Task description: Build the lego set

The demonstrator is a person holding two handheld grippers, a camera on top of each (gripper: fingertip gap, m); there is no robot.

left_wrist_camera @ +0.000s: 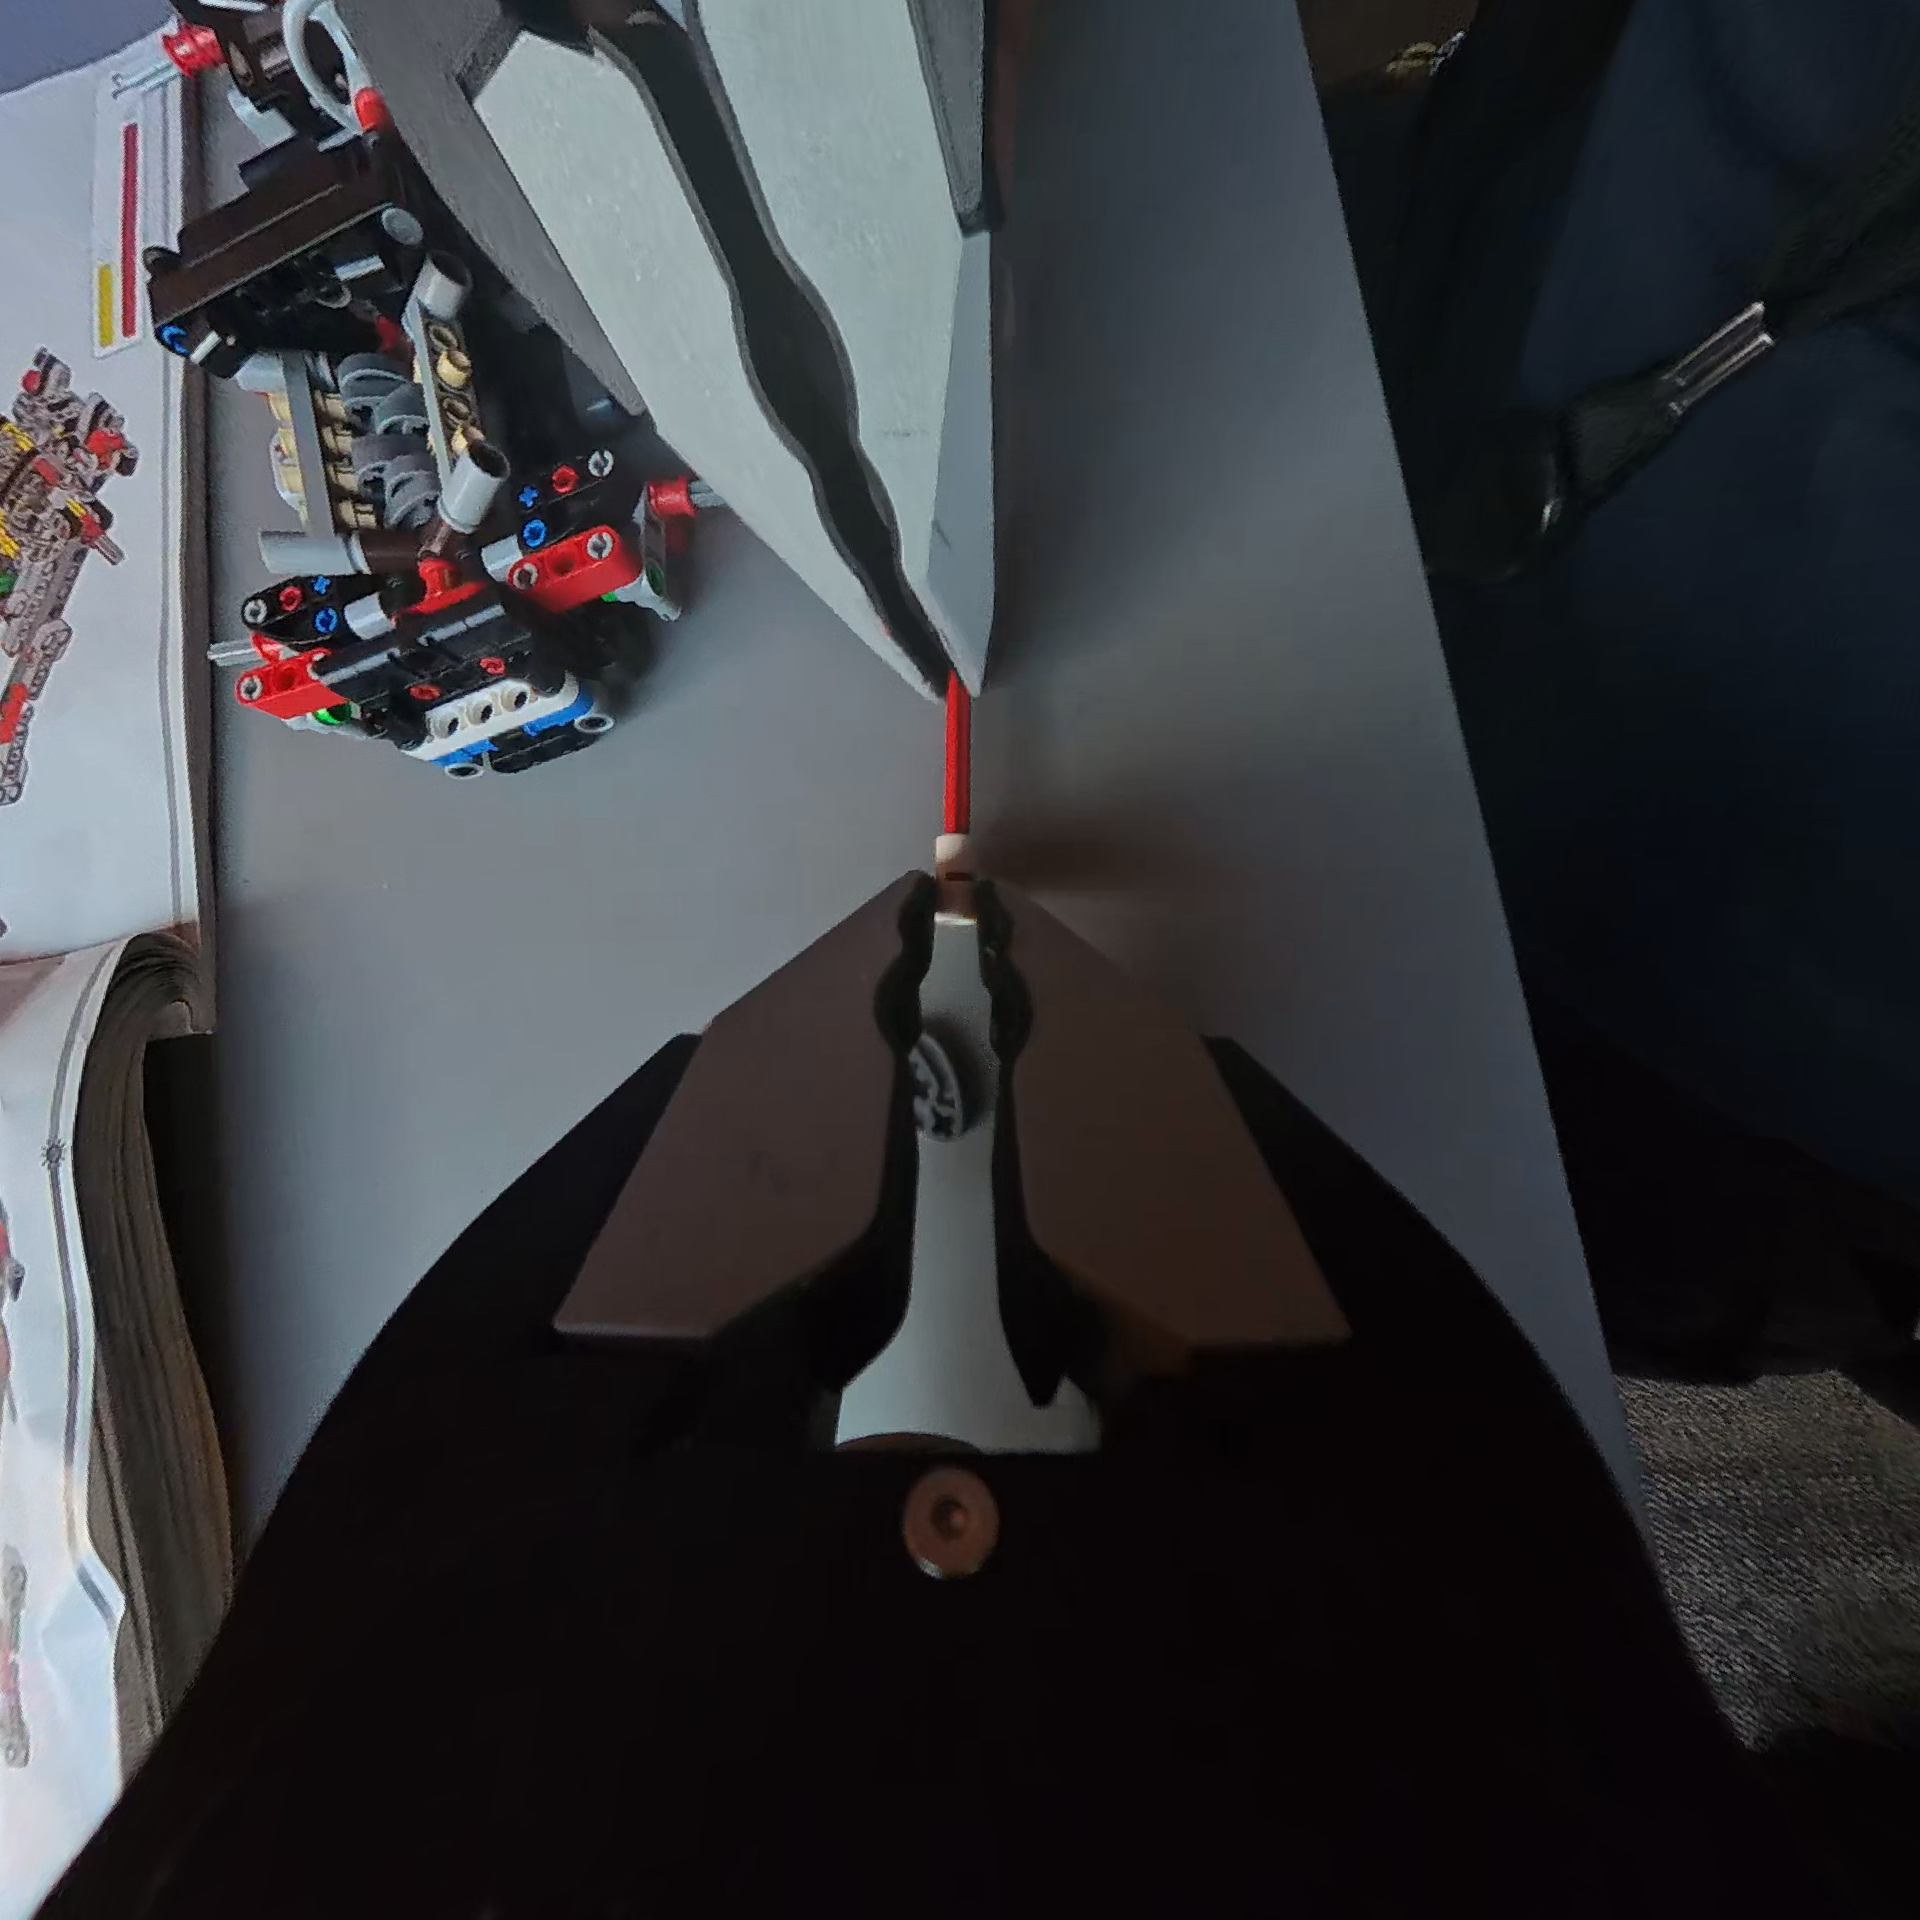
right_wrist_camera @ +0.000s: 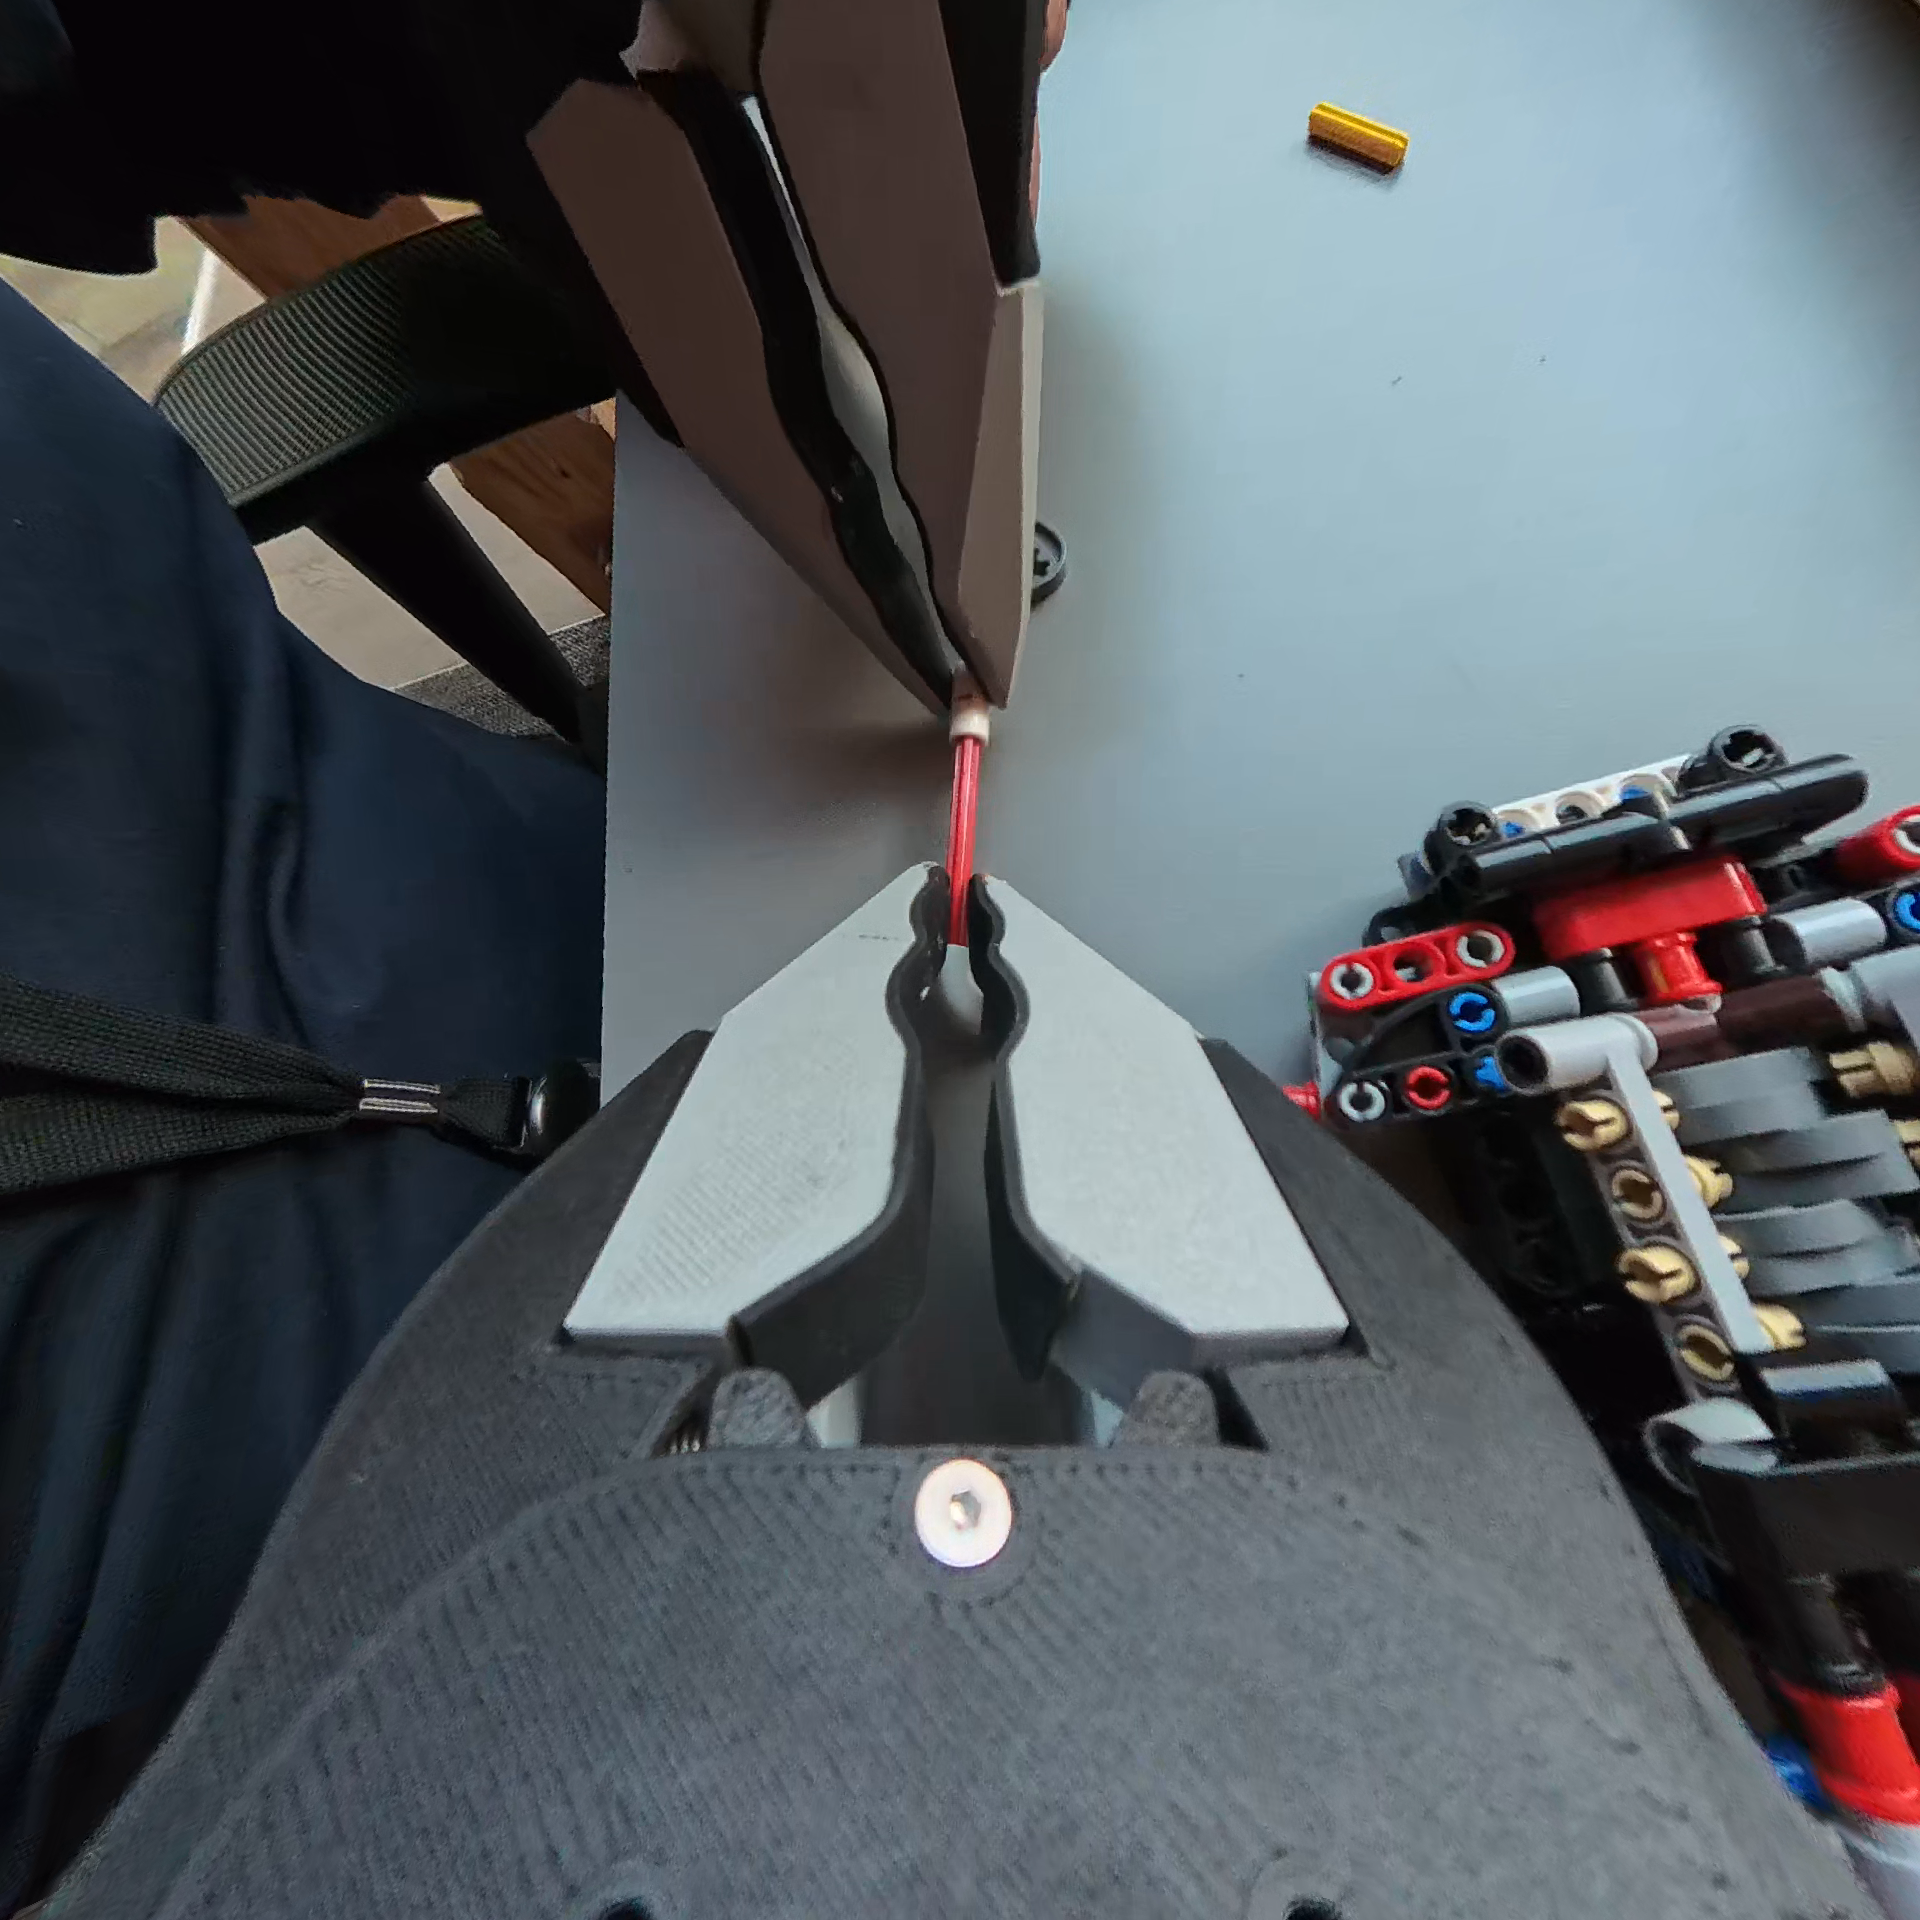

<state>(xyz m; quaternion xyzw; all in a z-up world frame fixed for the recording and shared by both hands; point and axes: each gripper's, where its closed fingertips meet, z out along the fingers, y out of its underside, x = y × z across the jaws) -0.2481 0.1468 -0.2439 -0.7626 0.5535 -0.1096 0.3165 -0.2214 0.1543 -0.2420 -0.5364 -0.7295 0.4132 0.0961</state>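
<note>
left gripper (left_wrist_camera: 954,896): fingers pinched on a small tan bush (left_wrist_camera: 954,868) seated on one end of the red axle (left_wrist_camera: 957,753).
right gripper (right_wrist_camera: 958,904): fingers (right_wrist_camera: 985,920) pressed together on the other end of the same axle (right_wrist_camera: 964,800).
axle place: held between the two grippers just over the grey surface (left_wrist_camera: 623,935), close to its edge, clear of the brick model (left_wrist_camera: 436,540).
long axis: straight line tip to tip; bush end (right_wrist_camera: 972,717) points at the left gripper, bare end at the right.
handling: thin, stiff plastic rod, light; ridged faces give grip, but it would likely swivel if pinched off-centre.
where to hold: at the ends, as now; mid-span left free.
bush: small, smooth, probably a slide fit; can't tell how far on it sits.
nearby: instruction booklet (left_wrist_camera: 94,582); yellow piece (right_wrist_camera: 1357,138) well apart.
</note>
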